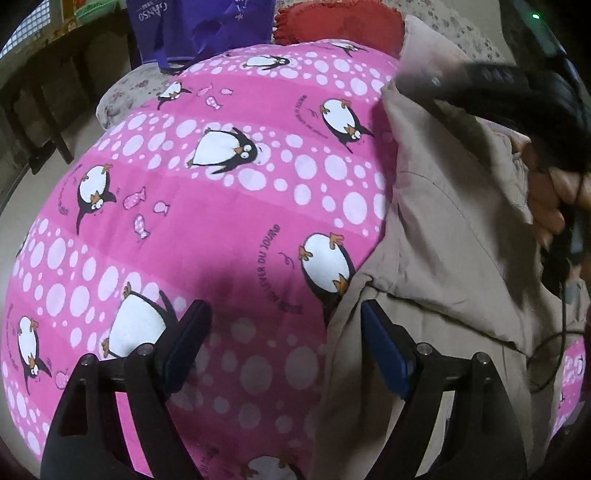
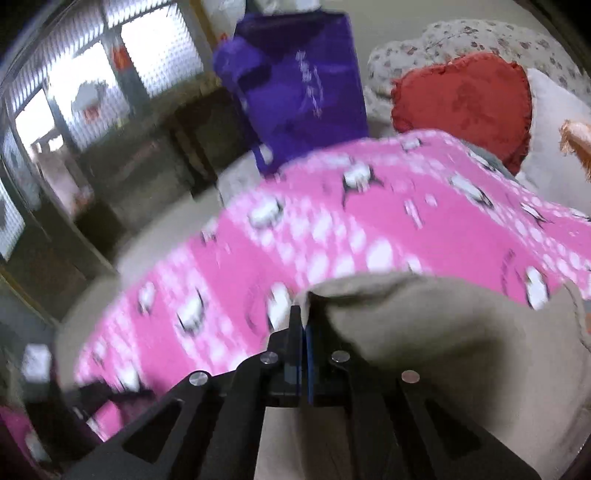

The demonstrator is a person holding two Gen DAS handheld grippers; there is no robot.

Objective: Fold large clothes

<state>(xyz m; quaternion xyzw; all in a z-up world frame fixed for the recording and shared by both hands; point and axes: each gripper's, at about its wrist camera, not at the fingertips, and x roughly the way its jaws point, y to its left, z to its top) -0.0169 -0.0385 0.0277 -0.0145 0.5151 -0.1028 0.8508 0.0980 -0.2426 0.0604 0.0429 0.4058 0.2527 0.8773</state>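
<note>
Your left gripper [image 1: 284, 325] hovers with its jaws spread wide and nothing between them. Its left finger sits over the pink penguin-print blanket [image 1: 207, 206], and its right finger is at the near edge of the beige garment [image 1: 443, 258]; whether that finger touches the cloth cannot be told. The garment lies on the right part of the blanket, rumpled, with seams and a folded flap showing, and its left edge runs from the far end down toward your left gripper.

Your right gripper [image 2: 301, 328] has its jaws pressed together on a fold of the beige garment [image 2: 424, 332]. In the left wrist view your right gripper [image 1: 417, 83] appears at the far end of the garment, holding the cloth's edge raised off the blanket, with your right hand [image 1: 550, 199] wrapped around its handle. The right wrist view is blurred, so finer detail of the grip is not readable; the cloth bulges up just past the jaws and drapes to the right.

The blanket [image 2: 332, 229] spreads over a bed or sofa with a floral cover [image 2: 480, 37]. Beyond it stand a purple bag [image 1: 199, 26], also seen in the right wrist view [image 2: 306, 88], and a red heart-shaped cushion [image 2: 465, 99], whose edge shows behind the blanket [image 1: 340, 22] from the left side too.
</note>
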